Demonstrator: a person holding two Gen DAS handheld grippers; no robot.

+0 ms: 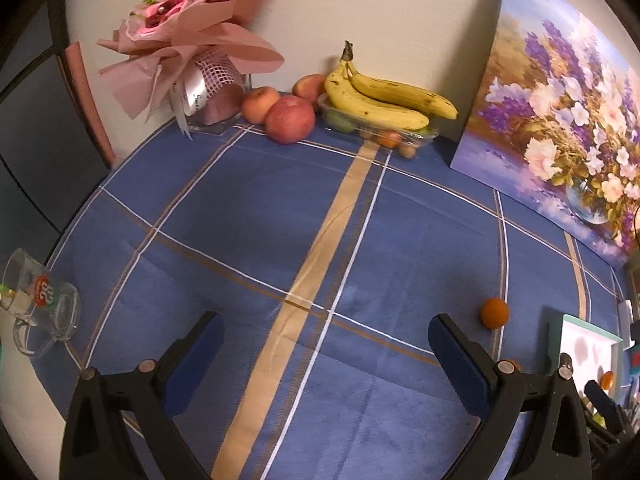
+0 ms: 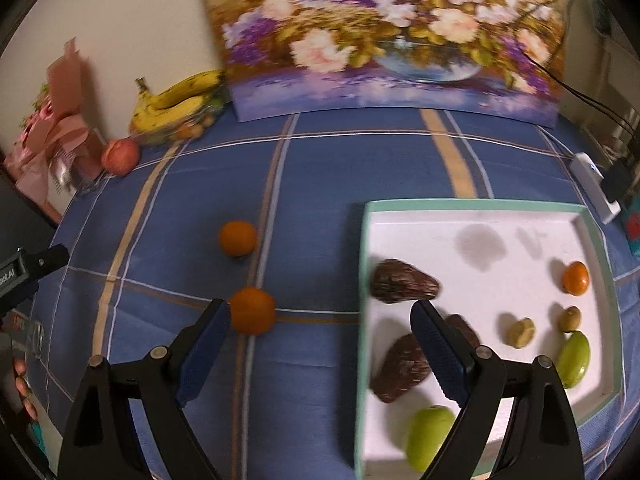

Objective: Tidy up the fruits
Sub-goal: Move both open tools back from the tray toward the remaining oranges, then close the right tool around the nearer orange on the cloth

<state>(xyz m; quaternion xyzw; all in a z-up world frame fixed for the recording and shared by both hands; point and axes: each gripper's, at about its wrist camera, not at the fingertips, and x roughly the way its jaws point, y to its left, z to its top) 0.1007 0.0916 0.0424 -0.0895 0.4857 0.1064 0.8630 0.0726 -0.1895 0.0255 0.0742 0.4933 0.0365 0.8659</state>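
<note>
Two small oranges lie on the blue cloth: a near orange [image 2: 253, 310] just beyond my right gripper's left fingertip, and a far orange [image 2: 237, 238] [image 1: 494, 312]. My right gripper [image 2: 320, 316] is open and empty, above the cloth beside the white tray [image 2: 472, 216]. The tray holds several fruits: brown ones [image 2: 402, 281], green ones [image 2: 574, 358] and a small orange [image 2: 576, 278]. My left gripper [image 1: 326, 330] is open and empty over the cloth. Bananas [image 1: 384, 96] and apples [image 1: 290, 119] sit at the back.
A flower painting [image 1: 560, 128] leans on the wall at the back right. A pink bouquet [image 1: 188, 44] stands at the back left. A glass mug [image 1: 38, 304] lies on its side at the left edge. A white charger [image 2: 592, 184] and cable sit right of the tray.
</note>
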